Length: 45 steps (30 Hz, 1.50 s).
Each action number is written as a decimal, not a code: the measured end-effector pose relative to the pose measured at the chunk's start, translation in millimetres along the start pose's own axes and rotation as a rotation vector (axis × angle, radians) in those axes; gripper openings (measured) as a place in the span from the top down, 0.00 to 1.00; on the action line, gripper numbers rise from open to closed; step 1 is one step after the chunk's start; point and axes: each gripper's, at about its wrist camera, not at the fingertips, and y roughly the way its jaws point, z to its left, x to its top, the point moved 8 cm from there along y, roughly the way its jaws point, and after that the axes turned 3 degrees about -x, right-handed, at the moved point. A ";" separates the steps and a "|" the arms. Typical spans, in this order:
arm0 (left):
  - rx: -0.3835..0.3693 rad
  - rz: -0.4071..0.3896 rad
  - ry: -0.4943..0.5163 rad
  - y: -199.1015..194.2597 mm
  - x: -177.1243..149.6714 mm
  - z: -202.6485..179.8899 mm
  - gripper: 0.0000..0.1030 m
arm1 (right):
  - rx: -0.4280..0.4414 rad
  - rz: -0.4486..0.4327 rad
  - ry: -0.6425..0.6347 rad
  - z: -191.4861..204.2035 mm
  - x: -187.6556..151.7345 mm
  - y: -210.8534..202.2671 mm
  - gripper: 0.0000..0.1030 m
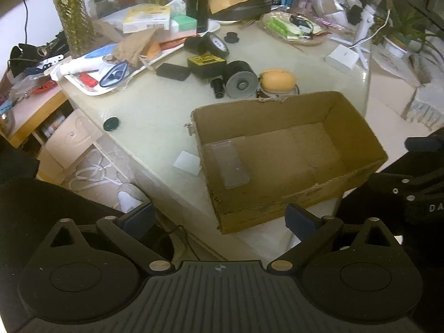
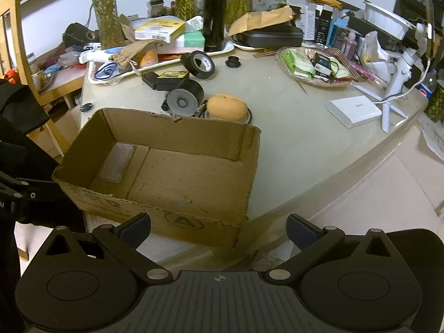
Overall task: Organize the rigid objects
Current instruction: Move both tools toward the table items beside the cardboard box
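Observation:
An open cardboard box [image 1: 349,122] [image 2: 91,205] stands at the near edge of a pale table [image 1: 149,111] [image 2: 299,144]. A clear flat plastic case [image 1: 229,165] [image 2: 118,161] lies on its floor. Behind the box sit a black-and-grey cylinder [image 1: 240,79] [image 2: 185,96], an orange rounded object [image 1: 277,80] [image 2: 227,107], a black and yellow box [image 1: 206,63] [image 2: 172,79], a tape roll [image 1: 216,45] [image 2: 198,63] and a small black case [image 1: 172,71]. My left gripper [image 1: 219,219] is open, low before the box's near wall. My right gripper [image 2: 219,229] is open too, empty, at the box's front.
A white tray [image 1: 91,88] of clutter, a black flask [image 1: 197,0] [image 2: 214,14], glass vases and a basket of packets [image 2: 313,66] crowd the far side. A white box [image 1: 342,58] [image 2: 353,111] and white tripod [image 2: 391,102] stand right. A round black lid [image 1: 111,124] lies left. The table edge drops off close to me.

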 end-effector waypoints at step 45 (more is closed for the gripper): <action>-0.033 -0.046 0.042 12.1 41.6 12.2 0.01 | 0.041 -0.049 0.086 -28.0 54.2 22.5 0.00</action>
